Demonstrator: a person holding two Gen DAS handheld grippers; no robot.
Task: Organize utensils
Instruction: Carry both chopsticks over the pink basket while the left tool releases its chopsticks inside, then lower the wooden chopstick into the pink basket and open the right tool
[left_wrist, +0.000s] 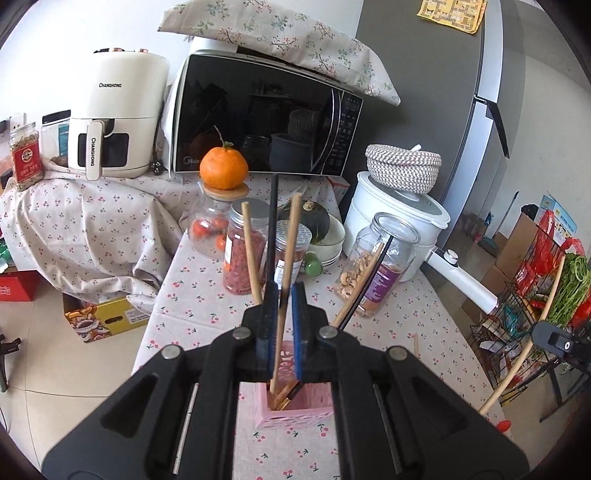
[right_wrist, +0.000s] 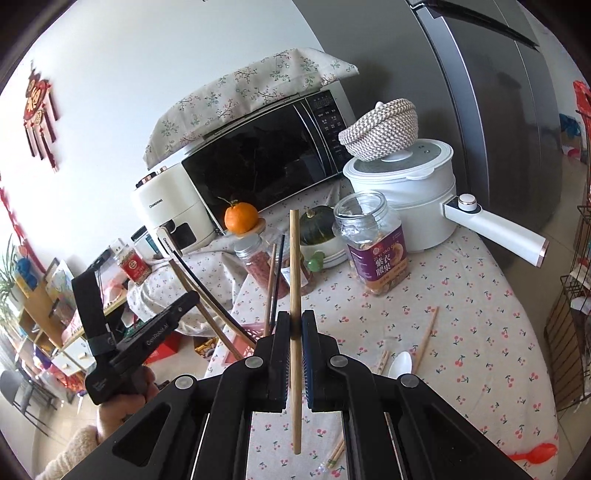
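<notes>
1. The left gripper (left_wrist: 283, 295) hangs over a pink utensil holder (left_wrist: 295, 410) that stands on a table (left_wrist: 207, 295) with a cherry-print cloth. Its blue-padded jaws stand almost together, with a wooden chopstick (left_wrist: 286, 266) between them whose lower end reaches into the holder. Whether the pads press on it cannot be told from this view.
2. Other chopsticks, wooden and black, already stand in the holder: a wooden one (left_wrist: 252, 254) and a black one (left_wrist: 273, 221) lean up at the left, and a further pair slants away to the right.
3. The right gripper (right_wrist: 295, 325) is clamped on a second wooden chopstick (right_wrist: 294, 280) and holds it nearly upright above the table, its lower tip free in the air.
4. In the right wrist view, loose chopsticks (right_wrist: 424, 341) and a white spoon (right_wrist: 400, 363) lie on the cloth to the right of that gripper.
5. A hand (right_wrist: 125, 406) in a fluffy sleeve holds the left gripper's handle at the left edge of the right wrist view.
6. Behind the holder stand jars, a nut jar (left_wrist: 376, 266), an orange (left_wrist: 223, 168), a microwave (left_wrist: 258, 122) and a white electric pot (right_wrist: 410, 199).
</notes>
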